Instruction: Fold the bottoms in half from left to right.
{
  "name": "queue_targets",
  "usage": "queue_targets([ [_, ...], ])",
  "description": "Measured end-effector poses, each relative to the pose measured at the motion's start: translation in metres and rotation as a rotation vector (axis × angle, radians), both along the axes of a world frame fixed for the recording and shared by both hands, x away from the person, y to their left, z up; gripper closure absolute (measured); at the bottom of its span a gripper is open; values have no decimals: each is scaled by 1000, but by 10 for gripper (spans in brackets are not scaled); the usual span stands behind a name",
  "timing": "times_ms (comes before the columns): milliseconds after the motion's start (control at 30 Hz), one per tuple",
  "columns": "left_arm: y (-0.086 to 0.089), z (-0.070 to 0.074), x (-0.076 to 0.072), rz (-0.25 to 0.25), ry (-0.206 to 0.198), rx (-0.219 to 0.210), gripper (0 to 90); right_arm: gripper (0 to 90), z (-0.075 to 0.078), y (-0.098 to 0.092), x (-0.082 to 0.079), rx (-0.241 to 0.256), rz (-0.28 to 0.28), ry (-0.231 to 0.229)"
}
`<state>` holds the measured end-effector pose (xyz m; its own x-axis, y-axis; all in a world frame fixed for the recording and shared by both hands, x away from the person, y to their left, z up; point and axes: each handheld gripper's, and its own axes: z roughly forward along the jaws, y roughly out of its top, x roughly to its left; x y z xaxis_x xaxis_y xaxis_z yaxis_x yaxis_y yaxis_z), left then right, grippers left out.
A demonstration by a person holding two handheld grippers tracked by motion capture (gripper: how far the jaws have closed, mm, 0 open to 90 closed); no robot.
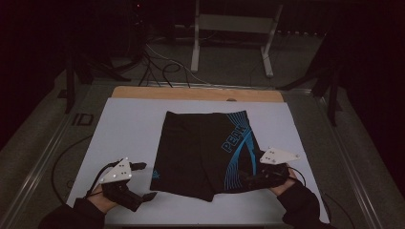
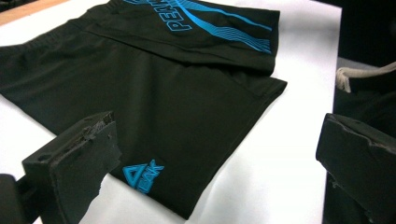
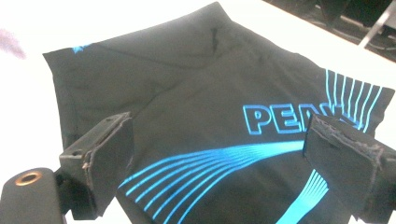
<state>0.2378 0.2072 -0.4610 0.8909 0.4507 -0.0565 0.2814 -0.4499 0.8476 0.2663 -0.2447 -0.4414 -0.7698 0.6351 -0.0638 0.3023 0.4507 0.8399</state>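
Observation:
A pair of black shorts [image 1: 200, 148] with blue stripes and a blue "PEAK" print lies flat on the white sheet [image 1: 129, 129]. The printed leg partly overlaps the plain one. My left gripper [image 1: 147, 181] is open just off the shorts' near left corner, by the small blue logo [image 2: 142, 175]. Its two jaws frame the shorts [image 2: 163, 93] with nothing between them [image 2: 219, 154]. My right gripper [image 1: 246, 179] is open low over the near right hem. It [image 3: 224, 158] straddles the blue stripes of the shorts [image 3: 196, 116] without closing on the cloth.
The white sheet covers a table whose wooden far edge [image 1: 191, 93] shows. Beyond it, cables [image 1: 157, 67] lie on the floor in front of a white frame stand [image 1: 229, 24]. Metal rails [image 1: 38, 162] run along both sides of the table.

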Motion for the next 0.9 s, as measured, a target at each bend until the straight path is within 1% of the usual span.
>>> queue_targets([
  [67,1,2,1,-2,11,-9,1,91,5,2,3,-10,-2,-13],
  [100,1,2,2,1,17,-6,1,91,7,2,4,-9,2,-16],
  [133,0,3,2,0,14,4,1,91,9,3,5,-8,1,-16],
  [167,0,4,3,1,14,7,1,92,13,5,9,-9,2,-28],
  [300,-1,6,3,-1,10,4,1,93,20,10,16,-3,2,-40],
  [433,-2,11,3,15,13,12,1,93,28,19,24,0,9,-56],
  [500,-2,12,3,14,10,17,1,93,32,23,29,4,16,-65],
  [567,-3,14,3,19,12,11,1,93,35,28,34,9,21,-70],
  [600,-3,14,3,19,12,11,1,93,35,28,34,9,21,-70],
  [633,-3,16,4,20,10,14,1,93,38,34,40,10,25,-77],
  [667,-3,16,4,20,10,14,1,93,38,34,40,10,25,-77],
  [733,-4,16,4,19,12,6,1,93,40,41,45,19,30,-80],
  [800,-5,17,5,20,15,11,1,93,40,46,49,29,38,-80],
  [900,-5,17,5,19,17,6,1,93,40,51,52,24,38,-78],
])
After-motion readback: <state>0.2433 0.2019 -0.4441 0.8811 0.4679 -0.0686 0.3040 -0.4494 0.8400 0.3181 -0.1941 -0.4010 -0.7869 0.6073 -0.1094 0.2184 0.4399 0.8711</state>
